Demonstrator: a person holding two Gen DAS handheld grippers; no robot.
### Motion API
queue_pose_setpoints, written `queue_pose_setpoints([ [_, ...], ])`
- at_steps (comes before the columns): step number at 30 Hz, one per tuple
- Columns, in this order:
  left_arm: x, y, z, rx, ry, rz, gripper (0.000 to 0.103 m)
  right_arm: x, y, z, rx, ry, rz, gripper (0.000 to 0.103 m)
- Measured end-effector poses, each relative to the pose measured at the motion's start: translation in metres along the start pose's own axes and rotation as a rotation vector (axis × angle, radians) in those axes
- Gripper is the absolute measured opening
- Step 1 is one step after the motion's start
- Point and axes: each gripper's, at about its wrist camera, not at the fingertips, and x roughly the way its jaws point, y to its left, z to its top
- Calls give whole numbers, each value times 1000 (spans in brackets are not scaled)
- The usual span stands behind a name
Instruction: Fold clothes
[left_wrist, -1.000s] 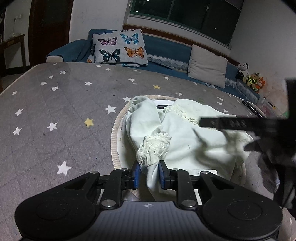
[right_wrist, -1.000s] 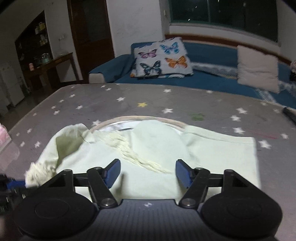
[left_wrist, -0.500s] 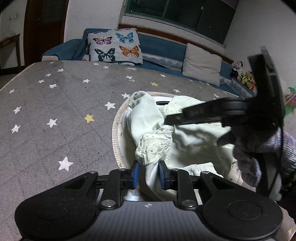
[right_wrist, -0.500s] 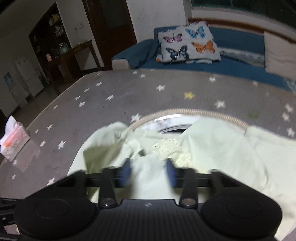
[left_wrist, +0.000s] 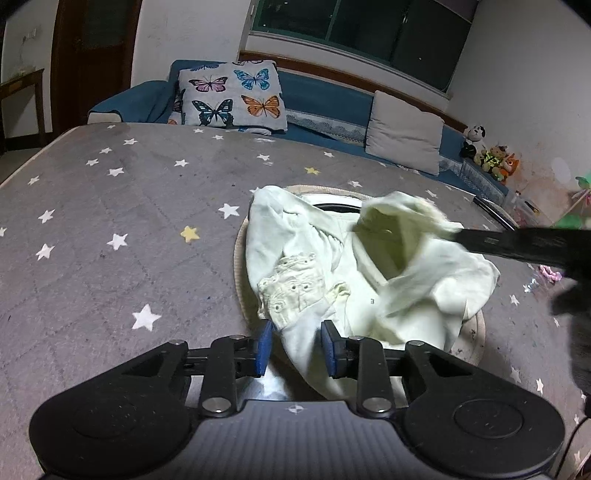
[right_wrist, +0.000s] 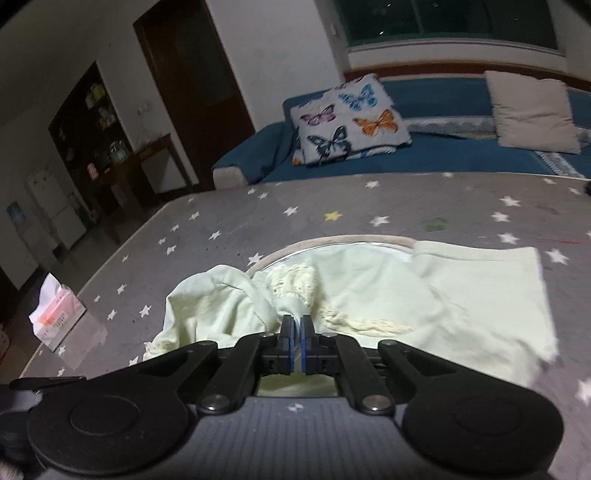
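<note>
A pale green garment with lace trim (left_wrist: 332, 266) lies crumpled over a round woven-rimmed tray (left_wrist: 239, 273) on the grey star-patterned cover. My left gripper (left_wrist: 295, 347) is open, its blue pads either side of a hanging fold without pinching it. My right gripper (right_wrist: 297, 341) is shut on a bunched fold of the garment (right_wrist: 369, 291) near the lace and lifts it. In the left wrist view the right gripper's finger (left_wrist: 517, 242) reaches in from the right with cloth raised on it.
A tissue box (right_wrist: 55, 317) sits at the left edge of the cover. A blue sofa (left_wrist: 325, 96) with a butterfly cushion (left_wrist: 232, 98) and a grey cushion (left_wrist: 402, 133) lies behind. Toys (left_wrist: 491, 155) stand at far right.
My left gripper has opened and let go of the fold. My right gripper has shut on the garment near the lace and lifted that part up.
</note>
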Motion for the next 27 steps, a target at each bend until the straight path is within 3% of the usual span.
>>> queue_pose_setpoints([
  [8, -8, 4, -11, 7, 6, -1, 14, -84, -30, -42, 69, -76, -72, 2],
  [15, -15, 7, -16, 31, 17, 2, 15, -139, -51, -96, 153, -43, -149, 1],
  [18, -13, 10, -5, 20, -5, 35, 24, -143, -49, -103, 110, -21, -197, 5],
  [20, -11, 13, 5, 6, -27, 57, 42, -138, -43, -99, 84, -23, -195, 6],
  [24, -2, 16, 25, -9, -56, 82, 52, -116, -29, -87, 17, -15, -157, 30],
  [27, 12, 19, 37, -17, -45, 92, 61, -89, -13, -77, -69, 11, -133, 38],
])
